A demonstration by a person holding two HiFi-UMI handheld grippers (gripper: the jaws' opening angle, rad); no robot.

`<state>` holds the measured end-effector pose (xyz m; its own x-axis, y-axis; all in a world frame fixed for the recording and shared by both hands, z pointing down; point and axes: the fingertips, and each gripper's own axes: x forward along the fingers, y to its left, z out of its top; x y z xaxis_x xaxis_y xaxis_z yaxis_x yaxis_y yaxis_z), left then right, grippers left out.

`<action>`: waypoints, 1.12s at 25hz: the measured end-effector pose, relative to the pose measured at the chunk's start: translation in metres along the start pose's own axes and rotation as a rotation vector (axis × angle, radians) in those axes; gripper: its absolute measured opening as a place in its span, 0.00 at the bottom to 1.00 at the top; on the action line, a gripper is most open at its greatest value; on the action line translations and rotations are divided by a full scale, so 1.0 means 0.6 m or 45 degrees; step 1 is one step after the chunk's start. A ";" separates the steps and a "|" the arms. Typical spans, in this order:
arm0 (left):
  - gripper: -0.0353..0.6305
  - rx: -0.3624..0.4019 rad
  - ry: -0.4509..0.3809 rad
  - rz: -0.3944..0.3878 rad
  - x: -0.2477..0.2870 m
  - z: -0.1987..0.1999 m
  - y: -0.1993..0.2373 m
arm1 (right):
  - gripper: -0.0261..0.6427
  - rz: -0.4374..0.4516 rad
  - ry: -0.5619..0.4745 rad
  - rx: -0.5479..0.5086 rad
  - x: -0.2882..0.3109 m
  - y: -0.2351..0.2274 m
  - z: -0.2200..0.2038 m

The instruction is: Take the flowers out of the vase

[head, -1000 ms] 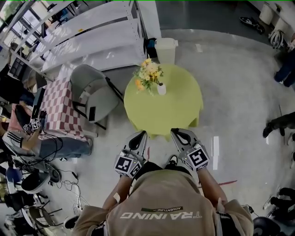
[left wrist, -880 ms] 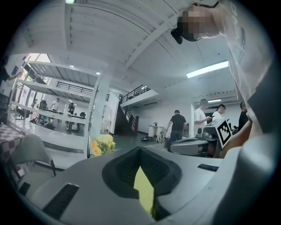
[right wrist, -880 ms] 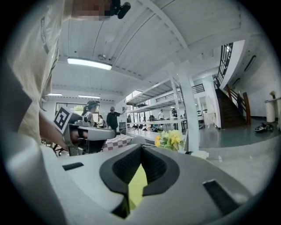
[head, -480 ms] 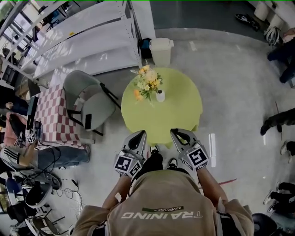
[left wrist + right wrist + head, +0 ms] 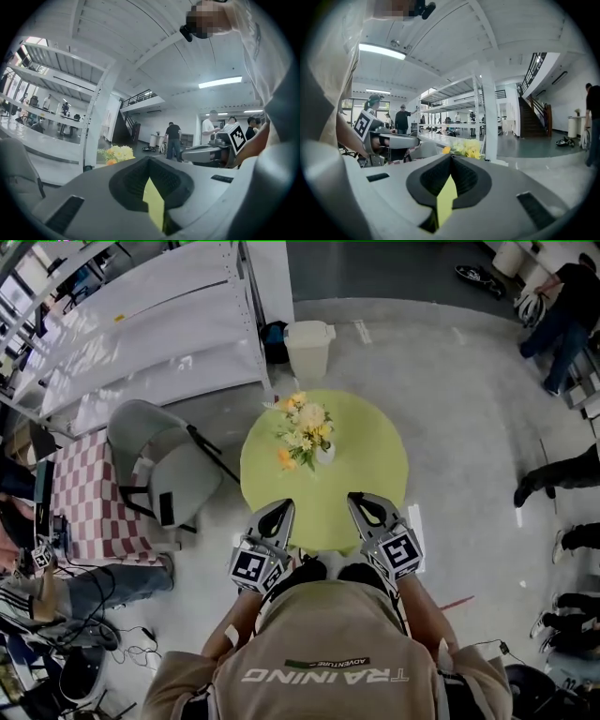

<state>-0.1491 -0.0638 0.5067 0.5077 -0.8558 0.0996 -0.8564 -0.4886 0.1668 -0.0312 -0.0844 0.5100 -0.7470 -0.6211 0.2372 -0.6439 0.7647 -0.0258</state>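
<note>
Widest of all is the white shelving [image 5: 141, 334], running along the room at about 10 o'clock from the table. The round table [image 5: 375, 474] itself sits mid-floor under a yellow-green cloth, with the person standing tight against its 6 o'clock edge. A grey folding chair [image 5: 155, 456] is parked at the table's 9 o'clock, just off the cloth, and there's a white bin [image 5: 309, 348] on the floor at 12 o'clock. Now the tools: the left hand-held gripper [image 5: 281, 507] hangs over the near rim at roughly 7 o'clock, jaws pressed together with nothing between them, only the yellow-green cloth showing through the gap behind the tips. The right hand-held gripper [image 5: 358, 500] mirrors it at 5 o'clock, jaws likewise pressed together and empty. Both point across the table towards the bouquet and sit well apart from it. The flowers [image 5: 305, 427], yellow, cream and orange, are in the vase, leaning out towards 10 o'clock over the far part of the table. The small white vase [image 5: 325, 455] stands upright just beyond the table's centre, at the bouquet's 4 o'clock.
</note>
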 end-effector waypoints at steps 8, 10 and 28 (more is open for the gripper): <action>0.07 -0.024 0.014 -0.022 0.025 -0.001 0.020 | 0.04 0.001 0.020 -0.012 0.036 -0.022 0.010; 0.07 -0.019 0.018 -0.020 0.032 -0.003 0.018 | 0.04 0.013 0.010 -0.013 0.042 -0.026 0.013; 0.07 -0.052 0.046 0.099 0.078 -0.019 0.006 | 0.04 0.147 0.028 -0.003 0.066 -0.074 -0.019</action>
<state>-0.1271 -0.1037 0.5232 0.4438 -0.8837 0.1489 -0.8891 -0.4133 0.1969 -0.0301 -0.1411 0.5318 -0.8123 -0.5249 0.2544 -0.5534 0.8313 -0.0520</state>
